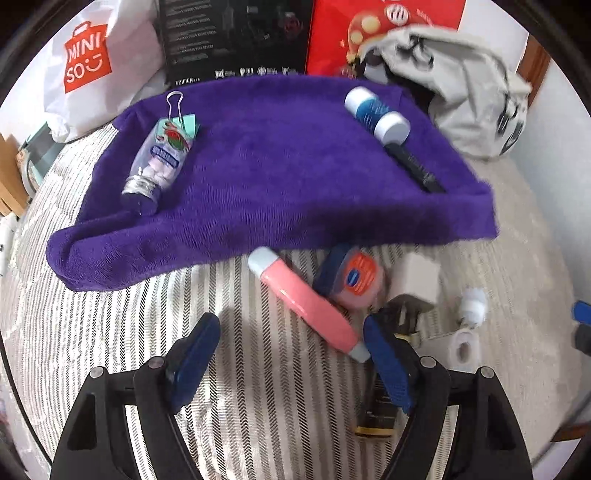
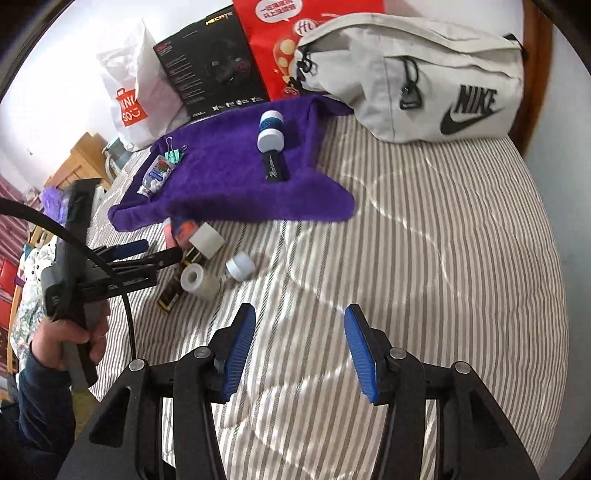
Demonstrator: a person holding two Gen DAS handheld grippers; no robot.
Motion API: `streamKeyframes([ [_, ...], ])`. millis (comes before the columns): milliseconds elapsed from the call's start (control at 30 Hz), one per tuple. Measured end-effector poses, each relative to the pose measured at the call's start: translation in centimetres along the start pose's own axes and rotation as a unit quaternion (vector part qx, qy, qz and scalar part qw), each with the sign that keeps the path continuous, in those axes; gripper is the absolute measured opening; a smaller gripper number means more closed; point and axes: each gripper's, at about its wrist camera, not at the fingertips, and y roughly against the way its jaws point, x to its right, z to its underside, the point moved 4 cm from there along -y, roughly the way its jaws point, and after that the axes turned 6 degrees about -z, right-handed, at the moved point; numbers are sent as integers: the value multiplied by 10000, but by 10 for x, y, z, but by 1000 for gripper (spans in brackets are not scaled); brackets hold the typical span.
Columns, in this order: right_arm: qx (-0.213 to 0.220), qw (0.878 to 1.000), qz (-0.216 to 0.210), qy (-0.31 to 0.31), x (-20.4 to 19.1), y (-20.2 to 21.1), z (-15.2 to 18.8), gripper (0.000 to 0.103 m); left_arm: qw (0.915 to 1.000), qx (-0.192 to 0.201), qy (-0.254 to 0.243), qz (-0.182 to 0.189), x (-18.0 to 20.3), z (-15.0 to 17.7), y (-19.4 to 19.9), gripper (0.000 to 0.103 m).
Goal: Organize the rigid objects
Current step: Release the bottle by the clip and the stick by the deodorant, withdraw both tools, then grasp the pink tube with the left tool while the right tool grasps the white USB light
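Note:
A purple towel (image 1: 280,158) (image 2: 236,173) lies on the striped bed. On it rest a clear candy bottle (image 1: 157,158) (image 2: 156,177) with a mint binder clip (image 1: 183,118), a blue bottle with white caps (image 1: 376,114) (image 2: 270,127) and a black tube (image 1: 417,166) (image 2: 275,168). In front of the towel lie a pink tube (image 1: 306,299), a pink round jar (image 1: 354,280) (image 2: 183,229), a white block (image 1: 417,277) (image 2: 207,240), a tape roll (image 2: 199,282), a small white cap (image 2: 240,266) and a black-gold tube (image 1: 376,413) (image 2: 170,291). My left gripper (image 1: 291,354) (image 2: 155,251) is open beside the pink tube. My right gripper (image 2: 299,350) is open over bare bedding.
A grey Nike bag (image 2: 424,74) (image 1: 461,92), a red bag (image 2: 280,48) (image 1: 369,33), a black box (image 2: 210,70) (image 1: 236,37) and a white Miniso bag (image 2: 133,92) (image 1: 88,59) line the far edge. A person's hand (image 2: 74,339) holds the left gripper. Wooden furniture (image 2: 81,158) stands left.

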Motion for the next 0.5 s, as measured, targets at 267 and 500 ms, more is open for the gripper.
streamKeyframes([
  [267,-53,10000,-23,-60,4,-4,12,51,9995,9,183,-237,-36,14,4,80],
  [500,-233,9997,-56,6,-6,-22,11,51,9996,176,55,-222,-28,5,-2,75],
])
